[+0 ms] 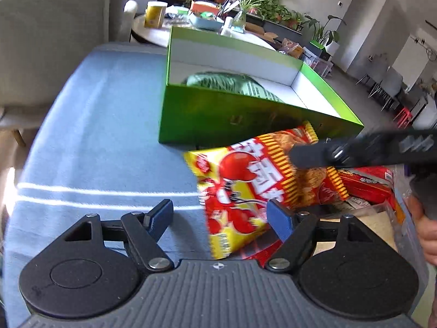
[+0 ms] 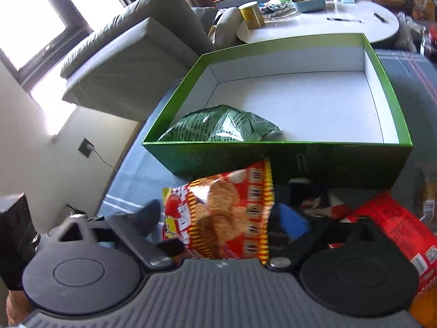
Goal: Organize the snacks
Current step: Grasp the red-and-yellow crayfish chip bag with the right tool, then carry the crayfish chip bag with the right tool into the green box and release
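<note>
left gripper [image 1: 220, 216]: lower middle of its frame, jaws spread wide, right pad brushing the bag, nothing pinched

snack bag [image 2: 218, 213]: red-yellow, lower centre, just before the green box [image 2: 273, 161]; looks light, crinkly and crushable, so grab a sealed edge

right gripper [image 2: 226, 224]: jaws half-closed on the bag's sides, looks like pinching it

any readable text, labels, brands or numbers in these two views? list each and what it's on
None can be quoted with confidence.
Red and yellow snack bag: large white characters, motion-blurred, unreadable.
Same bag, right wrist view: barcode-like strips along its edge, no legible digits.
Green snack bag in the green box: fine print, too small.
Red packet: QR code and label, too small.
Yellow canister: no legible text.
</note>
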A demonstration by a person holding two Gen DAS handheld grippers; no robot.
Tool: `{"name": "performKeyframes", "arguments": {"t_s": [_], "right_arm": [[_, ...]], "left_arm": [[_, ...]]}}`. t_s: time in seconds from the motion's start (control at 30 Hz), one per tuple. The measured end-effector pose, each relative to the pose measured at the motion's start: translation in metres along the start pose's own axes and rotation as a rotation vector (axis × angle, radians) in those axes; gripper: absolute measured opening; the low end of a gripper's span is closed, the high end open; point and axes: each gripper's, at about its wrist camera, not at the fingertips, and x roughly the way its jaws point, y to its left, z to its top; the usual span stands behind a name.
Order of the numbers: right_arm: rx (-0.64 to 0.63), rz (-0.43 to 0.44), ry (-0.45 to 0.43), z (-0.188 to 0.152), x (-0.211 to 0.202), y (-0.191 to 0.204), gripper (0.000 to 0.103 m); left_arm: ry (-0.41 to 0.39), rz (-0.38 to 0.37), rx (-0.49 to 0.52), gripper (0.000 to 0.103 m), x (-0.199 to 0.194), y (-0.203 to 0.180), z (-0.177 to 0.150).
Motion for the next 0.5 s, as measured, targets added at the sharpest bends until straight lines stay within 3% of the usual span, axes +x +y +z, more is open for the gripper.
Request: {"name": "performKeyframes", "arguments": {"t_s": [0.1,0.17,0.23,0.37,0.5], "right_arm": [[-0.017,-0.039,0.008,-0.005,0.008,0.002,0.047],[-0.005,-0.024,0.003,-0.009,0.008,0.001,0.046],[-0.002,-0.025,0.000,-0.013,0.008,0.003,0.045],[0.022,0.002,-0.017,-0.019,-0.004,0.007,0.045],[0.034,0.043,-0.092,-0.014,-0.030,0.015,0.045]], "left_arm": [[-0.001,-0.018,-0.004,0.072,0.000,0.000,-0.002],[0.008,-0.066,-0.022,0.066,-0.002,-0.001,-0.002],[-0.011,-0.042,-0.017,0.063,-0.007,-0.007,-0.001],[-0.100,-0.029,0.035,0.062,-0.034,-0.023,0.002],[-0.199,-0.007,0.108,0.062,-0.060,-0.043,0.015]]}}
